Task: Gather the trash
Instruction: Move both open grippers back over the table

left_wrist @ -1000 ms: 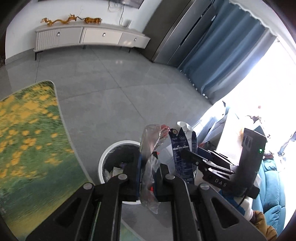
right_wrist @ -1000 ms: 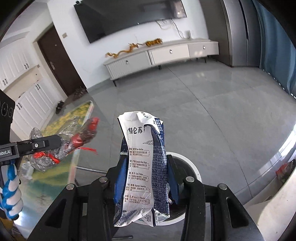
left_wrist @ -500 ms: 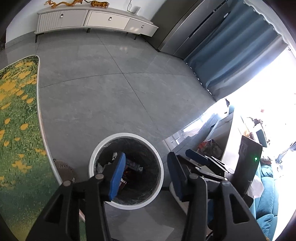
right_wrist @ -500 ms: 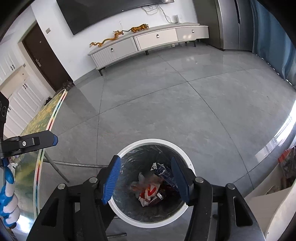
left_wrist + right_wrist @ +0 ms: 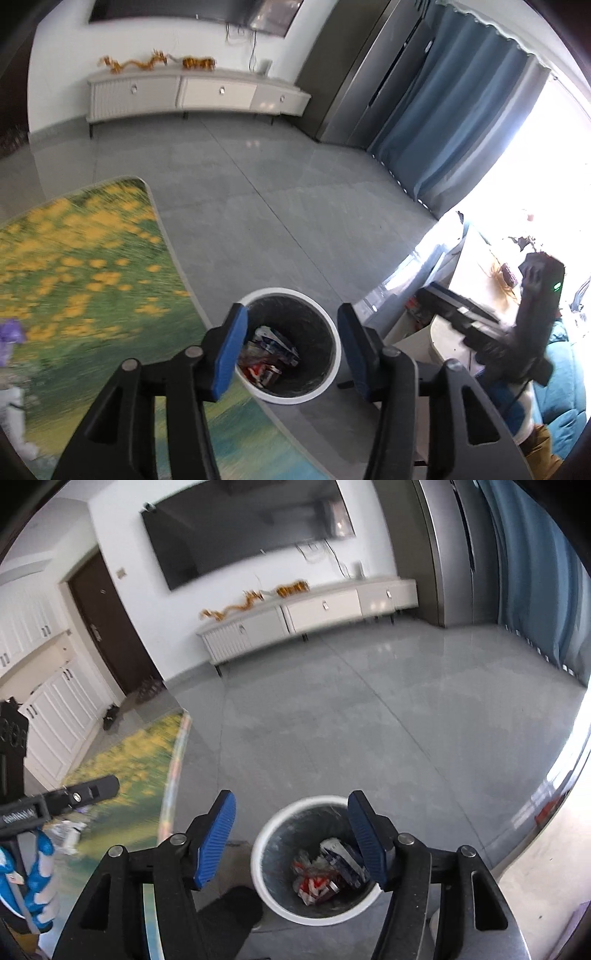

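Observation:
A white round trash bin [image 5: 334, 354] with a dark liner stands on the grey floor beside the table; it also shows in the right wrist view [image 5: 260, 864]. Inside lie the blue-white milk carton [image 5: 341, 860] and a crumpled red-and-clear wrapper [image 5: 312, 880]; the trash pile shows in the left wrist view too [image 5: 267, 356]. My left gripper [image 5: 291, 350] is open and empty above the bin. My right gripper [image 5: 291, 840] is open and empty above the bin. The right gripper shows at the right of the left wrist view [image 5: 480, 325].
A table with a yellow-flower green cloth [image 5: 81, 258] lies left of the bin, with a purple item [image 5: 11, 330] and white item [image 5: 13, 406] at its left edge. A white TV cabinet [image 5: 306, 616] lines the far wall. Blue curtains [image 5: 450, 122] hang right.
Both grippers opened and dropped the plastic wrapper and the milk carton into the bin. Since then both have tilted up and drawn back a little, and the table is back in view.

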`<state>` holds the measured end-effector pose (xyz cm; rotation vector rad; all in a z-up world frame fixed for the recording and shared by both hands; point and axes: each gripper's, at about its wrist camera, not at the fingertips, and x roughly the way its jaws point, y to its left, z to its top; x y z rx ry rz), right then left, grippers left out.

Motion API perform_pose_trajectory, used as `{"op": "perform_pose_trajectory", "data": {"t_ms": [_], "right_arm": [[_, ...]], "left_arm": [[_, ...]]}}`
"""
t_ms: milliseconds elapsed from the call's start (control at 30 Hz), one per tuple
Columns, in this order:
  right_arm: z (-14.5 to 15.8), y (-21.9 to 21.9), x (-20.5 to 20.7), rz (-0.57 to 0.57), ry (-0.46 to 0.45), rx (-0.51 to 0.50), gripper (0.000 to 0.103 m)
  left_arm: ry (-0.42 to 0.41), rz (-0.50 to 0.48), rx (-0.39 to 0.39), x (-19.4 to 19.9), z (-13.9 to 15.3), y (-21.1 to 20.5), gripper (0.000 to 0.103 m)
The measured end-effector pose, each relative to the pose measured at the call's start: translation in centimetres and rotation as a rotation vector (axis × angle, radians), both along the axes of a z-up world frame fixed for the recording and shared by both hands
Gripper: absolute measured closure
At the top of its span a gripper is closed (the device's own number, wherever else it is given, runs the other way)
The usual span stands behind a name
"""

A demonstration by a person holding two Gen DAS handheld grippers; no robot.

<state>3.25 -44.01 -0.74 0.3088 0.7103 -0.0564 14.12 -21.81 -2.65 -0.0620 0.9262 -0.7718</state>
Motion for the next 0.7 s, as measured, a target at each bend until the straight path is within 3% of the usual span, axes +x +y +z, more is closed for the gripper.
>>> {"op": "perform_pose_trajectory", "data": {"t_ms": [167, 433, 700], "right_arm": [[4.8, 3.6, -2.1, 0.044, -0.102, -0.034, 0.038], [9.4, 9.9, -3.7, 0.107, -0.188, -0.092, 0.031], [11.7, 15.1, -4.0, 0.14, -0.237, -0.132, 0.011]], "left_arm": [[-0.084, 0.038, -0.024, -2.6, 3.1, 5.3, 0.05], [-0.23, 0.175, -0.064, -6.1, 8.0, 15.4, 0.04], [-0.359, 0.371, -0.017, -8.8, 10.6, 25.7, 0.035]]}}
